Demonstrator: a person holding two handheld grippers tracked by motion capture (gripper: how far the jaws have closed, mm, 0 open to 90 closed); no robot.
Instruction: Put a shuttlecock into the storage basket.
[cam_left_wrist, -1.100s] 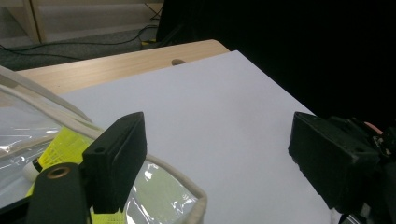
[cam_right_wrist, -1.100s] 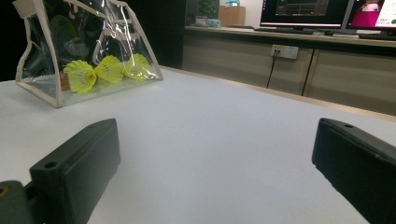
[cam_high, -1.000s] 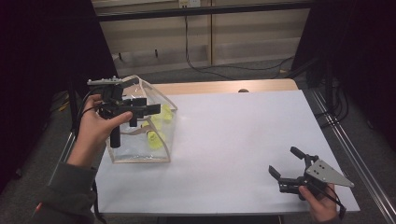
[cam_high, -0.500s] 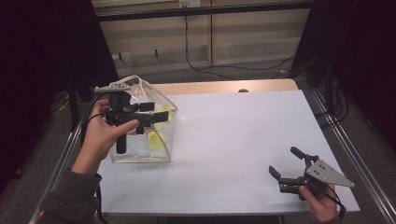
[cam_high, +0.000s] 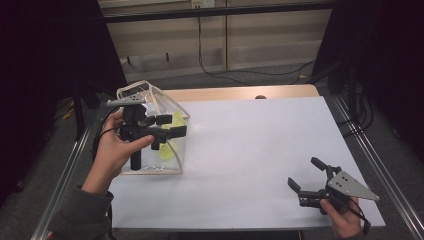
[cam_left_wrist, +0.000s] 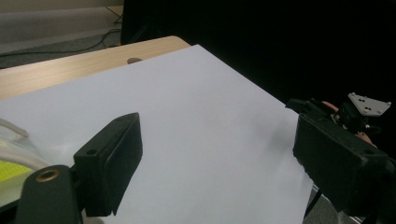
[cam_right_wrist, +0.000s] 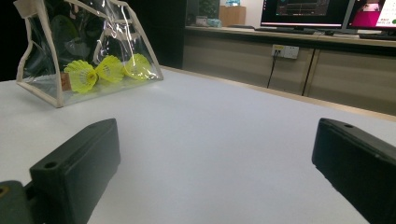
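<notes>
Two grippers are out over the white table, each held in one of the person's hands, and both stand with their jaws spread wide and nothing between them. At the left side, the left gripper is held up above a clear plastic bag with pale trim, its jaws pointing right across the table; the hand wraps around its black handle and the grey plate on top sits level. In the left gripper view the two black jaws frame bare white table, with a curve of the bag's trim and a bit of yellow at the lower left corner, and the other gripper shows far off at the right edge. The bag stands upright near the left edge of the table, toward the far side. Inside it lie yellow shuttlecocks; from the right gripper view three can be counted, side by side along the bottom of the bag. The right gripper is low at the near right corner, well apart from the bag, its jaws pointing left and slightly far, the hand under its grey three-cornered plate. Its own view looks along the table top toward the bag, with a wooden strip of the table's far edge and monitors beyond.
</notes>
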